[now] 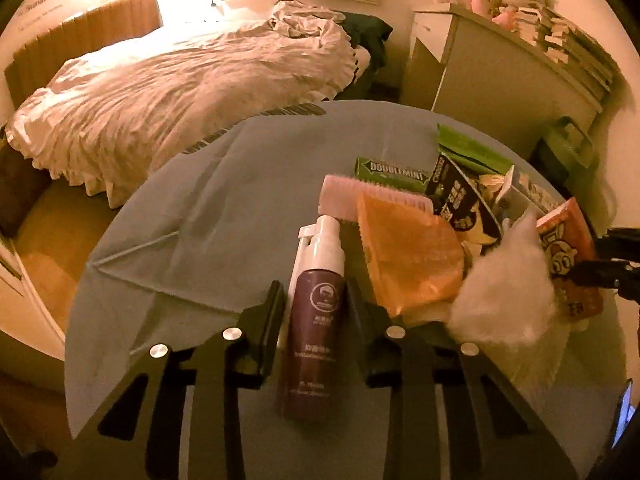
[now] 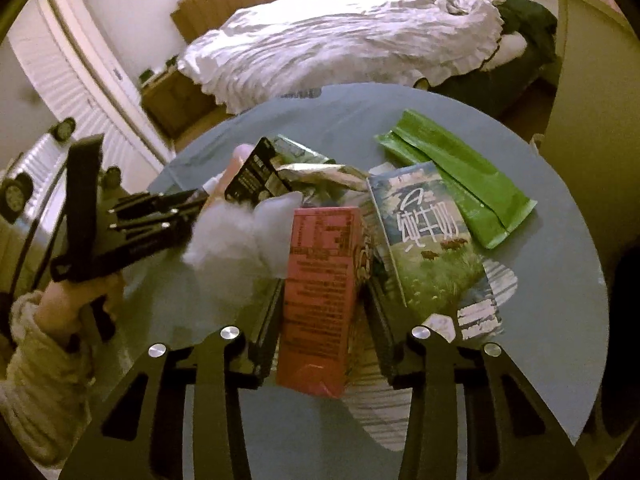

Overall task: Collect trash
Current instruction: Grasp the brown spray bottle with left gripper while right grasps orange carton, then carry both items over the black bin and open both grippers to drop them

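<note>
Already both tongs straddle a piece of rubbish on the round grey worktop (image 1: 192,216). The left tongs (image 1: 314,300) stand narrowed around a purple spray bottle (image 1: 314,320) that lies lengthwise between the fingers, white nozzle pointing far; the right pad looks to touch its side, while a thin gap seems to show on the left, so a firm grip cannot be confirmed. The right tongs (image 2: 322,300) are likewise drawn in on a red carton (image 2: 320,296), which lies along the jaws' line with both pads at or against its long sides. Lengthwise placement suits each grasp: the narrow width fits the opening.

Just right of the bottle lie an orange wrapper (image 1: 408,256) and a pink comb-like piece (image 1: 344,194); a tuft of white fluff (image 2: 232,236) sits between the two tools. Farther off are a green gum pack (image 1: 392,172), a milk carton (image 2: 428,240) and a green pouch (image 2: 460,176), all apparently still waiting to be collected.

No bin or bag shows in either view, so the destination cannot be told. The carton's underside, the bottle's far label and what lies beneath the heap are hidden, and the black packet's (image 2: 256,176) print is too small to read. A sleeved hand (image 2: 76,300) holds the left tool at the frame's left.
</note>
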`<action>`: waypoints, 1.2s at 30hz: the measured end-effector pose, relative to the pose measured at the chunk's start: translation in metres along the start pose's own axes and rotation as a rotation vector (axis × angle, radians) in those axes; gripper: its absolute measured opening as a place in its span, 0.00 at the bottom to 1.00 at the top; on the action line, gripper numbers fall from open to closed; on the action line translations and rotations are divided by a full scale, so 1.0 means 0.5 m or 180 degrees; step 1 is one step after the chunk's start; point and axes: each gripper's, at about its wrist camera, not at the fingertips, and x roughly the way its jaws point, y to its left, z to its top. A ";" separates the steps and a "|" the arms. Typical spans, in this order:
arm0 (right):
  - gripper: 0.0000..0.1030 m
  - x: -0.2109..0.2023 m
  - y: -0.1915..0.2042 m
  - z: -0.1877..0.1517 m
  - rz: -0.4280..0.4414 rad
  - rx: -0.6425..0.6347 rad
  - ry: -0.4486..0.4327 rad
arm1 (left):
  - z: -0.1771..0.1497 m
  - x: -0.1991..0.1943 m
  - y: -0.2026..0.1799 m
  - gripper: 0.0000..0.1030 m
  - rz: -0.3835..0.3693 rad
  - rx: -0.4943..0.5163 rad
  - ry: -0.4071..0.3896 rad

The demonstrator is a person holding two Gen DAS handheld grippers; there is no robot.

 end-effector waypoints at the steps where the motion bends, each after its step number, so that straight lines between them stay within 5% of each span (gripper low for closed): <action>1: 0.35 -0.005 -0.003 -0.002 0.0025 0.0039 -0.0036 | -0.002 -0.003 0.003 0.29 -0.0018 -0.0042 -0.0009; 6: 0.35 -0.076 -0.032 -0.013 0.0403 0.0337 -0.0357 | -0.014 -0.074 0.019 0.29 -0.0262 -0.0361 -0.0323; 12: 0.35 -0.184 -0.058 -0.026 0.0601 0.0498 -0.0790 | 0.015 -0.176 -0.045 0.29 -0.0516 -0.0255 -0.0715; 17: 0.35 -0.271 -0.113 -0.050 0.0544 0.0699 -0.1167 | 0.066 -0.216 -0.165 0.29 -0.0949 -0.0010 -0.0914; 29: 0.35 -0.423 -0.387 -0.184 0.0000 0.1651 -0.1887 | 0.162 -0.117 -0.517 0.30 -0.1980 0.0479 -0.0774; 36: 0.35 -0.441 -0.540 -0.279 -0.0260 0.2197 -0.2065 | 0.194 -0.020 -0.681 0.30 -0.2310 0.0581 -0.0475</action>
